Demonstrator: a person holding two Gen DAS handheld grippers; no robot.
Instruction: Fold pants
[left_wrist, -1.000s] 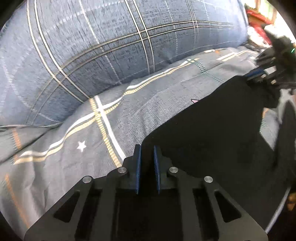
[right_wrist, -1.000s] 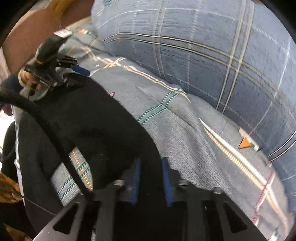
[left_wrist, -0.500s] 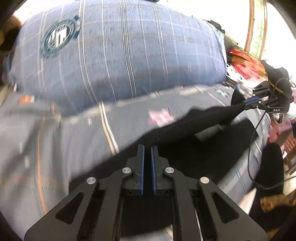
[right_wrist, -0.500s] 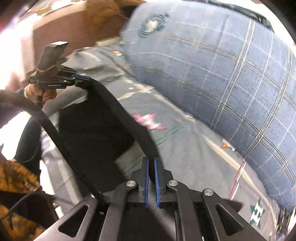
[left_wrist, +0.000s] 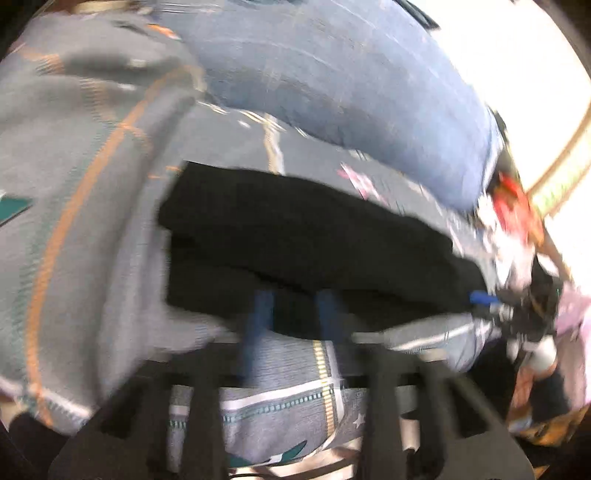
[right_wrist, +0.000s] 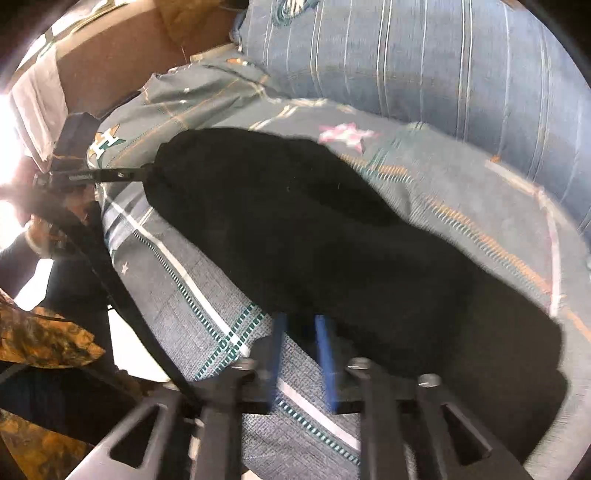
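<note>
The black pants (left_wrist: 295, 236) lie folded over in a long band on the grey patterned bedsheet (left_wrist: 92, 184). My left gripper (left_wrist: 293, 314) is open, its blue fingers spread at the near edge of the pants, holding nothing. In the right wrist view the pants (right_wrist: 314, 229) stretch from near to far left. My right gripper (right_wrist: 301, 332) is open at their near edge. The left gripper (right_wrist: 144, 171) shows at the far end of the pants; the right gripper (left_wrist: 484, 298) shows at the right end in the left wrist view.
A big blue plaid pillow (left_wrist: 351, 81) (right_wrist: 424, 62) lies behind the pants. A brown headboard (right_wrist: 110, 55) stands at the far left. Red and pale clutter (left_wrist: 513, 206) sits at the bed's right end. A black cable (right_wrist: 110, 280) hangs near my right gripper.
Both grippers carried the pants edge over toward the near side, laid it down as a fold, and opened, letting go of the fabric.
</note>
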